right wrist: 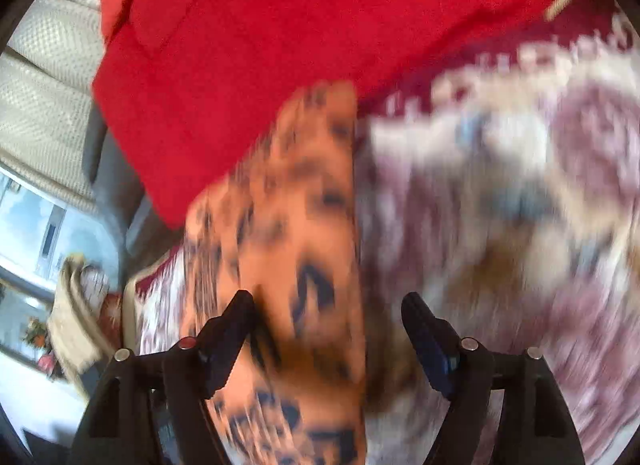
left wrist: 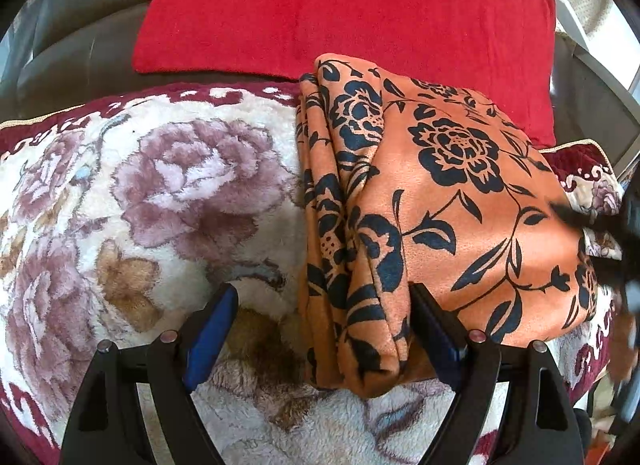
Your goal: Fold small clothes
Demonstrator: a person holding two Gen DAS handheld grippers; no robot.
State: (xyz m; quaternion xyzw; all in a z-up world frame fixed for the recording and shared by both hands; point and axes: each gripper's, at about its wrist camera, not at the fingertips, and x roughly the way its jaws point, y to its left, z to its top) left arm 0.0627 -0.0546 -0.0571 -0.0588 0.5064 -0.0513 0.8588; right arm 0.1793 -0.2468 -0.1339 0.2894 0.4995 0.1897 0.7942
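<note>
Orange floral garment, folded, lies on the plush floral blanket, long axis near-to-far, red cushion beyond. We see the left gripper with jaws wide, straddling its near left fold. Right gripper blurred, jaws part-open, nothing pinched. No containers.

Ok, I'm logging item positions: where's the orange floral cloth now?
In the left wrist view, orange floral cloth lies folded right of centre on the plush blanket, below the red cushion.

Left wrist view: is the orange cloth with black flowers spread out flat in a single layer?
No, the orange cloth is folded into a thick bundle, with several layers stacked along its left edge on the flowered blanket.
</note>
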